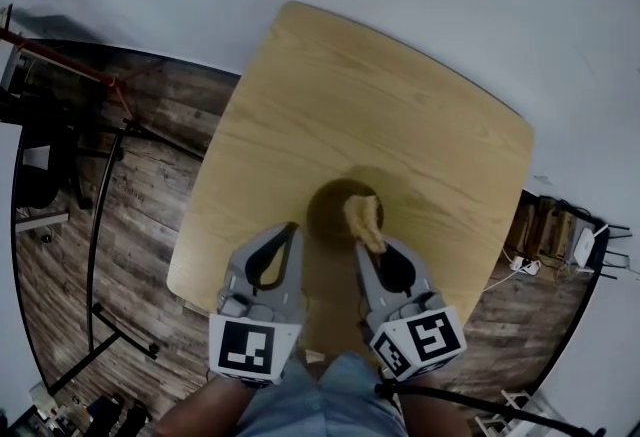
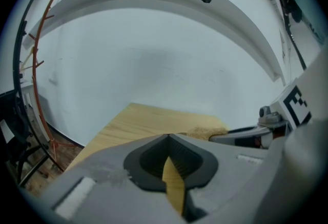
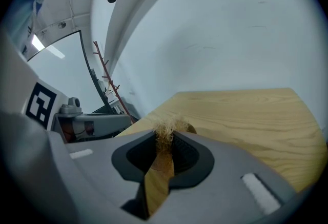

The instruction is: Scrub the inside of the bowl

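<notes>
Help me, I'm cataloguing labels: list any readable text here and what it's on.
None readable.
Only black-and-white square markers on the left gripper and right gripper: patterns, not words.
The table, bowl and scrubber bear no print.

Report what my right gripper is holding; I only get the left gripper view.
Observer: The right gripper is shut on a tan, fibrous scrubber; its fibres stick out between the jaw tips.
Operator: Locate the bowl for me.
Observer: The head view shows a brown bowl on the wooden table, just ahead of both grippers, with the scrubber over its right side.
Operator: Check my left gripper against that bowl.
Observer: The left gripper has its tips right beside the bowl's left rim. I cannot tell whether they touch it.
</notes>
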`<state>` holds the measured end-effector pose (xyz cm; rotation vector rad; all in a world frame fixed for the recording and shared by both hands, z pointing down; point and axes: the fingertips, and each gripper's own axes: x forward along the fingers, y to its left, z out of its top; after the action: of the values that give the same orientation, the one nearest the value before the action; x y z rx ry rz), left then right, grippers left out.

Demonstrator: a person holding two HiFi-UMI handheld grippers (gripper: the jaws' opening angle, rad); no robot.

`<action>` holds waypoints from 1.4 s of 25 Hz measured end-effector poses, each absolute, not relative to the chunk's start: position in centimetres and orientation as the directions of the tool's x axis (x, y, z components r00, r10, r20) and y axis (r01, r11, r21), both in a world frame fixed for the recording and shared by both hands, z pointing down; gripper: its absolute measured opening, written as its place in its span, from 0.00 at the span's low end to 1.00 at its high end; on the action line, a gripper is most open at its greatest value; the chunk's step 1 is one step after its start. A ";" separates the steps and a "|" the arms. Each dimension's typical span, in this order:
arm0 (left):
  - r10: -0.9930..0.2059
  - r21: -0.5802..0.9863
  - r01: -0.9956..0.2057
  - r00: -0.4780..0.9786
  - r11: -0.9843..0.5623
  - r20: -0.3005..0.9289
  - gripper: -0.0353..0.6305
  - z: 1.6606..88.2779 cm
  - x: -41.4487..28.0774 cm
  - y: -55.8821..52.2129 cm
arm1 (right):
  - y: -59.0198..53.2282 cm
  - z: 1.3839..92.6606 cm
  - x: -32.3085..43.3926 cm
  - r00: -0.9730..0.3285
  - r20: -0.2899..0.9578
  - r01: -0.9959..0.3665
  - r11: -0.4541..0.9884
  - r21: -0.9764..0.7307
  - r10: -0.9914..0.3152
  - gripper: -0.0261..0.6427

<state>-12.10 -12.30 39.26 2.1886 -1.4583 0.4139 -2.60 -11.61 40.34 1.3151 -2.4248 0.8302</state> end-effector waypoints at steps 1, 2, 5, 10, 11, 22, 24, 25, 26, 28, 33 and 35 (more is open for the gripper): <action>-0.773 0.237 -0.917 0.397 -0.320 0.495 0.08 39.6 -12.1 -12.5 | -11.7 40.6 -2.7 -0.556 0.480 -0.830 0.426 -0.360 -0.678 0.14; -0.767 0.253 -0.912 0.408 -0.322 0.495 0.08 39.9 -12.1 -12.7 | -11.7 40.8 -2.8 -0.557 0.484 -0.830 0.426 -0.361 -0.675 0.14; -0.750 0.298 -0.898 0.436 -0.324 0.498 0.12 41.1 -12.1 -13.4 | -12.0 41.6 -3.1 -0.558 0.495 -0.829 0.422 -0.367 -0.666 0.14; -0.714 0.377 -0.872 0.477 -0.312 0.512 0.14 42.7 -11.7 -13.6 | -12.0 42.2 -3.3 -0.555 0.503 -0.831 0.420 -0.365 -0.662 0.14; -0.709 0.387 -0.868 0.483 -0.311 0.514 0.14 42.9 -11.5 -13.6 | -12.0 42.3 -3.3 -0.555 0.504 -0.831 0.419 -0.365 -0.662 0.14; -0.659 0.436 -0.848 0.515 -0.300 0.548 0.14 44.5 -10.5 -14.4 | -12.2 42.8 -2.9 -0.544 0.513 -0.839 0.410 -0.358 -0.664 0.14; -0.650 0.435 -0.849 0.516 -0.301 0.558 0.14 44.8 -10.5 -14.5 | -12.3 42.8 -3.0 -0.545 0.511 -0.838 0.411 -0.359 -0.665 0.14; -0.645 0.433 -0.849 0.517 -0.303 0.562 0.14 44.9 -10.5 -14.6 | -12.4 42.8 -3.1 -0.545 0.510 -0.838 0.411 -0.359 -0.666 0.14; -0.642 0.430 -0.850 0.517 -0.305 0.566 0.14 45.0 -10.5 -14.6 | -12.5 42.8 -3.1 -0.546 0.509 -0.837 0.412 -0.360 -0.665 0.14; -0.637 0.423 -0.852 0.516 -0.310 0.573 0.14 45.0 -10.6 -14.7 | -12.5 42.9 -3.3 -0.547 0.510 -0.836 0.413 -0.361 -0.664 0.14; -0.635 0.387 -0.850 0.525 -0.357 0.567 0.10 44.2 -10.1 -15.1 | -12.5 43.0 -3.5 -0.558 0.512 -0.830 0.424 -0.362 -0.653 0.14; -0.632 0.357 -0.850 0.527 -0.388 0.568 0.10 43.8 -9.8 -15.2 | -12.4 43.0 -3.6 -0.557 0.516 -0.831 0.426 -0.358 -0.651 0.14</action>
<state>-9.83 -15.18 43.82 2.1468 -1.1973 0.4542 -3.56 -12.42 43.00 1.2798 -2.3848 0.8524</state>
